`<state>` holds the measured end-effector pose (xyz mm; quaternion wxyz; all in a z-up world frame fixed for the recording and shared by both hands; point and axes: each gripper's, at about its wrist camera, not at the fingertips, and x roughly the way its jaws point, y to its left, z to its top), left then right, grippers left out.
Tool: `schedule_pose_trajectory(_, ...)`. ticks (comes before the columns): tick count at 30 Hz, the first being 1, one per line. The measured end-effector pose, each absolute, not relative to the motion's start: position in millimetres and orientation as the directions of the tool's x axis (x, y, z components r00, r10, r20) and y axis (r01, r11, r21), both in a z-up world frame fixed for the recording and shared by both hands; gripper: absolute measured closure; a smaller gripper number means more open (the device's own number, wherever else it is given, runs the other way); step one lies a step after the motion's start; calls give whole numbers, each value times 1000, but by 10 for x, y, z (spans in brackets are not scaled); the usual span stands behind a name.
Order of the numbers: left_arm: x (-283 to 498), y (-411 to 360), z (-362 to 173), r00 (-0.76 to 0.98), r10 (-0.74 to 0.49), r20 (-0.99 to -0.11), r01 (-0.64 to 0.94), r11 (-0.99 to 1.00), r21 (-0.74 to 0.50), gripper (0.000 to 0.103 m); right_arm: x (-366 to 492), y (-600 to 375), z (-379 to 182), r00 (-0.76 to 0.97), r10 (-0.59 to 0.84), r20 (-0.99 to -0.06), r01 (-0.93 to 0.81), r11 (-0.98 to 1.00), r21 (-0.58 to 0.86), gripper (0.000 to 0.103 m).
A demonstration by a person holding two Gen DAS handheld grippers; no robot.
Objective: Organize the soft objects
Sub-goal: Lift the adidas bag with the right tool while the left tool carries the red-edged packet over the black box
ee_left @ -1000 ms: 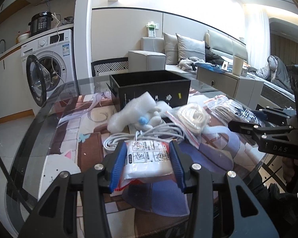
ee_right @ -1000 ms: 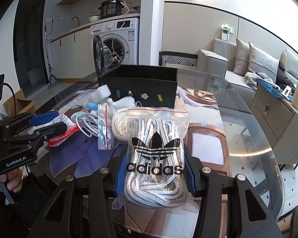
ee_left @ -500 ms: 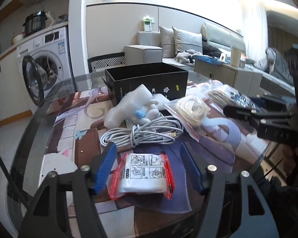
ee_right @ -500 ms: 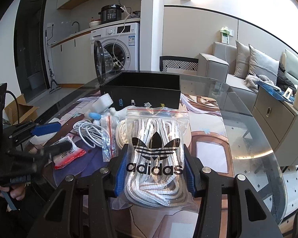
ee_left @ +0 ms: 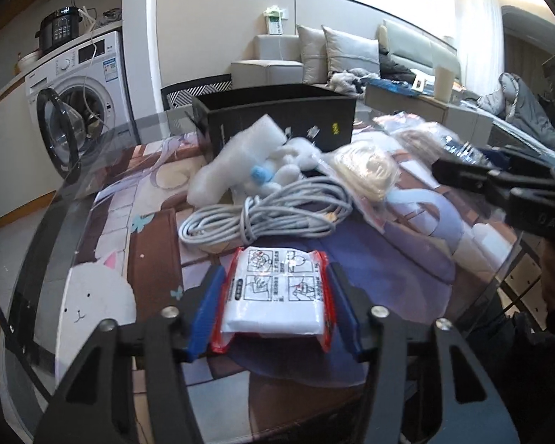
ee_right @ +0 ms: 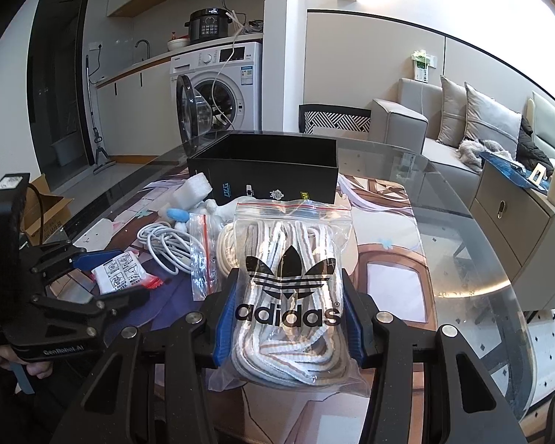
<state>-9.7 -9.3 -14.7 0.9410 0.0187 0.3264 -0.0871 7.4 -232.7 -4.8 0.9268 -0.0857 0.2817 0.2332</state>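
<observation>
Laces in a clear zip bag printed with a brand logo are clamped between the blue pads of the right gripper, which is held steady above the glass table. This grip is judged to be a carry grip: the bag is pinched across its middle so that the slack plastic hangs free and the load can be taken to the open black box at the far side of the clutter.

A small white packet with red edges lies flat on the printed mat, between the blue pads of the left gripper. The jaws are closing on it; the pads stand just beside the red edges, and firm pressure cannot be confirmed. The packet is approached from its short sides, so that the flat sachet is squeezed across its width rather than scraped off the mat.

Just beyond the packet, a coiled grey cable, a foam wrap and a bagged coil of pale cord are left loose in front of the box.

Compared with a second ago, the packet is no longer lifted and pinched: it has been set down on the mat, the jaws were spread wide half a second ago, and they are now being brought in again. A re-grip for better seating is inferred. The right gripper and its bag are unchanged.
</observation>
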Motion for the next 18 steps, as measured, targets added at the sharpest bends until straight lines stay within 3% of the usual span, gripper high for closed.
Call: schedule_pose_trajectory(18,-117,11,442,854,-187,-485,157,982,-104,50,194,-2254,126,737,425,-526,-508,861,-16,54)
